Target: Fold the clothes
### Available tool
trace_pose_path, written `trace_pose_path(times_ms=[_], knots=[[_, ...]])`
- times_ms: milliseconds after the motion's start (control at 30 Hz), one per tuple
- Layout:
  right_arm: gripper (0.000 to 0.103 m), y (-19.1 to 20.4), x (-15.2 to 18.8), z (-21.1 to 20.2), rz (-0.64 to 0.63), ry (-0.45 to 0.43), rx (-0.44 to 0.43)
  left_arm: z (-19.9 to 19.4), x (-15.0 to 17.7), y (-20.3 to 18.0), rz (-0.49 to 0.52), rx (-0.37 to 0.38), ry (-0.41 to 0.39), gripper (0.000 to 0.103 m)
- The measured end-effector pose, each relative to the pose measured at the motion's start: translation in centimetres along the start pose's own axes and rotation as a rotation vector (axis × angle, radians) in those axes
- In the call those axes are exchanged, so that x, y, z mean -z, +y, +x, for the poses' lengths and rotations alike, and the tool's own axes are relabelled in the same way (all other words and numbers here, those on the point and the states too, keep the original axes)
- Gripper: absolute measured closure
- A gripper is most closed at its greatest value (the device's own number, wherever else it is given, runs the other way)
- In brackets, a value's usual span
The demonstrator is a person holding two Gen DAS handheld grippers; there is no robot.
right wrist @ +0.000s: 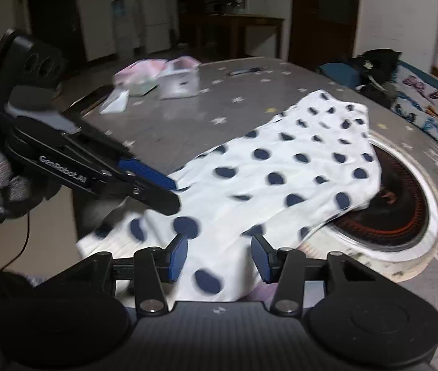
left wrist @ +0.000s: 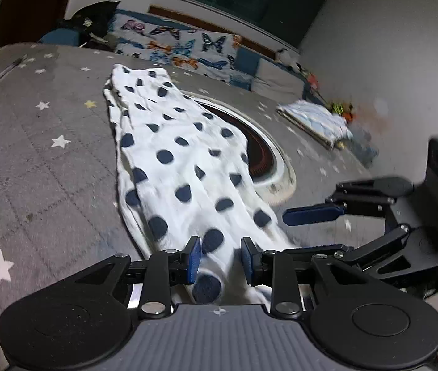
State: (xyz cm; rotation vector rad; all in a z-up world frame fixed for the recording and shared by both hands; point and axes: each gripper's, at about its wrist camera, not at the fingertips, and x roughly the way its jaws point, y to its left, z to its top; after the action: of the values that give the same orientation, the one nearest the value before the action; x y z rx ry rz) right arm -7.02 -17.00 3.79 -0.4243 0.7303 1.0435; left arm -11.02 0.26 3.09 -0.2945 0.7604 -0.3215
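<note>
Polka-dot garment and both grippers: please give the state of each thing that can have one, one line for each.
polka-dot garment: lying stretched along the table, near end between the jaws of both grippers, partly covering the round insert.
left gripper: jaws apart, cloth between them, pads not pressing.
right gripper: jaws apart, cloth between them, not clamped.
round insert: set in the table top, partly covered.
folded blue cloth: folded, lying flat near the table's far edge.

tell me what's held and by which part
Polka-dot garment's near edge sits between the jaws of left gripper and right gripper; actual pinching cannot be told.
</note>
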Motion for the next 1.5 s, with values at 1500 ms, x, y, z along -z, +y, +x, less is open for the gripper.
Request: trace_pose_path(times_ms=[1500], knots=[[0.044,6.2,3.1,-3.0,-0.214,0.011,-0.053,-3.8,5.6,-4.6,0.154,-0.015,0.128,0.064]])
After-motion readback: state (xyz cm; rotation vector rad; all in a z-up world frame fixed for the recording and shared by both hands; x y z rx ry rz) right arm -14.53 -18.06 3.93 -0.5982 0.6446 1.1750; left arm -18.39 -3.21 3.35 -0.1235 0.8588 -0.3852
